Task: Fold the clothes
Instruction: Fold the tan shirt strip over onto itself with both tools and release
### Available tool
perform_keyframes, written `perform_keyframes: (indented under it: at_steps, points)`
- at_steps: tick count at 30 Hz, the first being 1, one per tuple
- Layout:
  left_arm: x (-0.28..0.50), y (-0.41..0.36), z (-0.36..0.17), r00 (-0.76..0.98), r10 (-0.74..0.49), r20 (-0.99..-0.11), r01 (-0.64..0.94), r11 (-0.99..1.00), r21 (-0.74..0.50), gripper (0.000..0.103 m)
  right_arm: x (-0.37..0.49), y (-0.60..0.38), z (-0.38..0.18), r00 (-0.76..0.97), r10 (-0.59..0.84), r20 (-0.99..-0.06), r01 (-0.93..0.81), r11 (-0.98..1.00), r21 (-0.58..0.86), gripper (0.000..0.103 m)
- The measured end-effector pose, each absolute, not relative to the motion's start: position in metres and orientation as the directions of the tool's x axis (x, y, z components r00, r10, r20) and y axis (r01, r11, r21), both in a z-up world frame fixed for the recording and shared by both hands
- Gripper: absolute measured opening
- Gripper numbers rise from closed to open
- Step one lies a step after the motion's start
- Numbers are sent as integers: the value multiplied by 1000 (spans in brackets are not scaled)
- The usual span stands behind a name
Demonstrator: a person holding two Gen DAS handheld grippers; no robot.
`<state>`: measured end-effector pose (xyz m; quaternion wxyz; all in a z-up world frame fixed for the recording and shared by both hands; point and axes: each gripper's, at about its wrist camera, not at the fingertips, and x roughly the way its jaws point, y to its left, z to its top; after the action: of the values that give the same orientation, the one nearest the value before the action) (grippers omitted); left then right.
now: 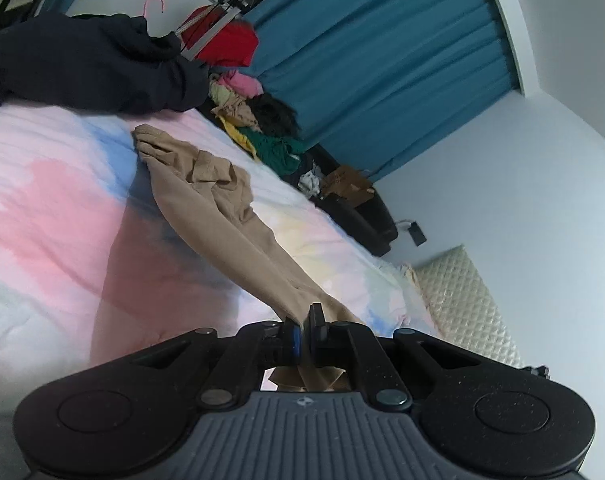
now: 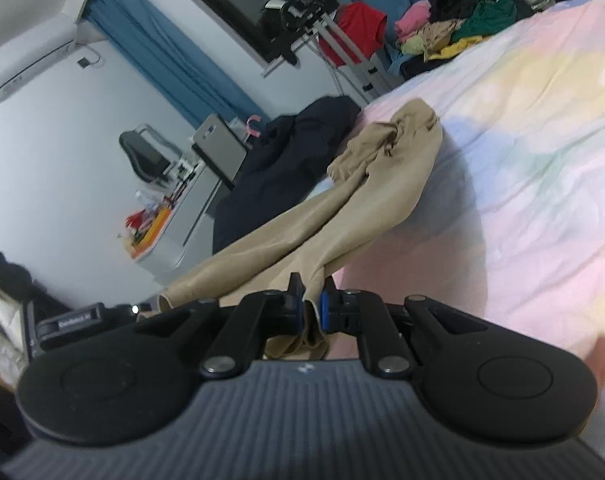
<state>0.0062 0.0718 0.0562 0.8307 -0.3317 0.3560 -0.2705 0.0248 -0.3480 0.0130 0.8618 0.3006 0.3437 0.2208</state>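
Tan trousers lie stretched across a pastel bed cover, waistband bunched at the far end. My left gripper is shut on one leg end, the cloth pinched between its jaws and hanging below them. In the right wrist view the same tan trousers run away from me, both legs side by side. My right gripper is shut on the other leg end, with fabric folded under the jaws. Both leg ends are lifted off the bed cover.
A dark navy garment lies at the far end of the bed. A pile of mixed clothes sits beside the bed by blue curtains. A red garment hangs on a rack. A desk with clutter stands by the wall.
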Motion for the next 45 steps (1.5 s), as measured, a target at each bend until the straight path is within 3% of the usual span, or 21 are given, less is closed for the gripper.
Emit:
perform_keyframes:
  at_steps: [8, 19, 23, 32, 38, 45]
  points:
    - [-28, 65, 6, 566, -675, -474, 161, 654, -739, 4, -3, -339, -26, 617, 600, -509, -115, 708, 696, 11]
    - [116, 39, 26, 688, -492, -534, 168, 823, -543, 4, 139, -320, -38, 693, 512, -507, -46, 734, 677, 11]
    - [164, 30, 2, 712, -436, -550, 168, 867, -470, 4, 193, -315, -60, 710, 472, -523, -31, 763, 646, 11]
    - [258, 8, -81, 719, -344, -603, 173, 930, -323, 5, 265, -291, -120, 729, 350, -588, -36, 878, 478, 12]
    - [294, -2, -133, 683, -298, -667, 174, 953, -247, 5, 302, -278, -161, 661, 297, -689, -29, 928, 372, 12]
    - [298, -12, -146, 673, -259, -692, 186, 966, -181, 7, 316, -257, -181, 616, 233, -752, -65, 967, 247, 13]
